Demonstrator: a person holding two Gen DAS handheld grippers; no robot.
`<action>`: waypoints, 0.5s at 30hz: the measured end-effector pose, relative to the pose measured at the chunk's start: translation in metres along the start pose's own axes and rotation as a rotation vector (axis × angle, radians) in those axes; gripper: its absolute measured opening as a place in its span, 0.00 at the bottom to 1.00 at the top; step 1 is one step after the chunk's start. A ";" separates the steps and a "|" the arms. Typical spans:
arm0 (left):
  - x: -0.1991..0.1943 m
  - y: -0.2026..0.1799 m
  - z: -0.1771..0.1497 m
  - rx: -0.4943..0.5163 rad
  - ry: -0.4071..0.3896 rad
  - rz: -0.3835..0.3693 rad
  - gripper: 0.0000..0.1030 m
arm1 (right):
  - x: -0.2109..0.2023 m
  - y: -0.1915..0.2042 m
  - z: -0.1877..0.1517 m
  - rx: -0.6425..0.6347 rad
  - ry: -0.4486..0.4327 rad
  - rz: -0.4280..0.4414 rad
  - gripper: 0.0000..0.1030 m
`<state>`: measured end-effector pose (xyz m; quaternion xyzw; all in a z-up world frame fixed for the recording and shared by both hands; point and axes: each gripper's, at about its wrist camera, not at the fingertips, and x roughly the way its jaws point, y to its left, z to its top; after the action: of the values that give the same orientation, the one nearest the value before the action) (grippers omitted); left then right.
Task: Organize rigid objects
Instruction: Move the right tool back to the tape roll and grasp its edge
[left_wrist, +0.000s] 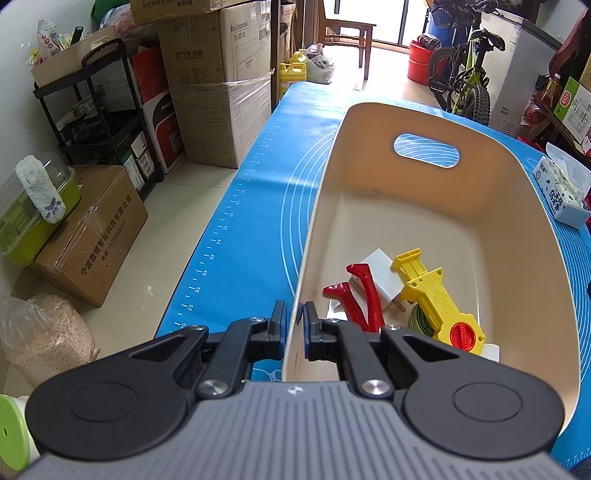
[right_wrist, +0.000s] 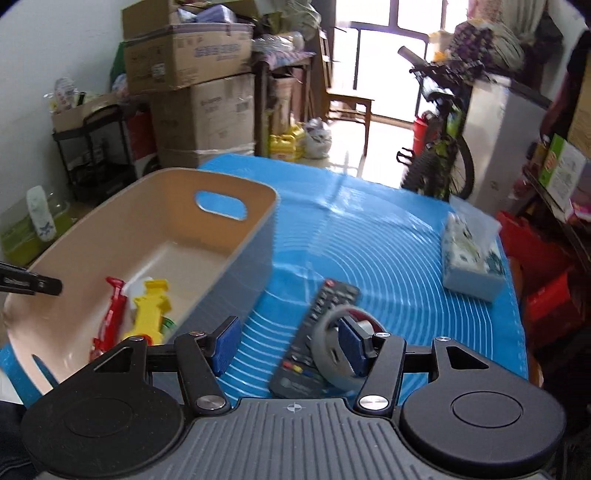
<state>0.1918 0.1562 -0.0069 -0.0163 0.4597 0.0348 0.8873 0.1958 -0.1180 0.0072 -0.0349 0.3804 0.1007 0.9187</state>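
A beige bin (left_wrist: 325, 206) with a handle cutout stands on the blue mat (left_wrist: 258, 206). My left gripper (left_wrist: 294, 322) is shut on the bin's near left wall. Inside lie red-handled pliers (left_wrist: 364, 291), a yellow tool with a red knob (left_wrist: 439, 310), a white block (left_wrist: 380, 273) and a green round tin (left_wrist: 421, 319). In the right wrist view the bin (right_wrist: 236, 273) is at the left. My right gripper (right_wrist: 288, 341) is open, low over a black remote (right_wrist: 317, 332) and a grey ring-shaped tape roll (right_wrist: 328, 354) beside the bin.
A tissue box (right_wrist: 472, 258) sits on the mat at the right, and also shows in the left wrist view (left_wrist: 561, 199). The table's left edge drops to a floor crowded with cardboard boxes (left_wrist: 218, 92) and a black cart (left_wrist: 96, 122). A bicycle (left_wrist: 465, 74) stands beyond.
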 end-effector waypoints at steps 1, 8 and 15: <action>0.000 0.000 0.000 0.000 0.000 0.000 0.10 | 0.004 -0.005 -0.004 0.009 0.008 -0.006 0.64; 0.000 0.000 0.000 0.001 0.000 0.000 0.10 | 0.026 -0.029 -0.023 0.043 0.034 -0.057 0.64; 0.001 0.000 0.000 0.003 0.000 0.002 0.10 | 0.047 -0.047 -0.021 0.030 0.044 -0.092 0.64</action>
<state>0.1917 0.1564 -0.0077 -0.0145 0.4598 0.0351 0.8872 0.2236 -0.1592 -0.0419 -0.0409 0.4000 0.0521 0.9141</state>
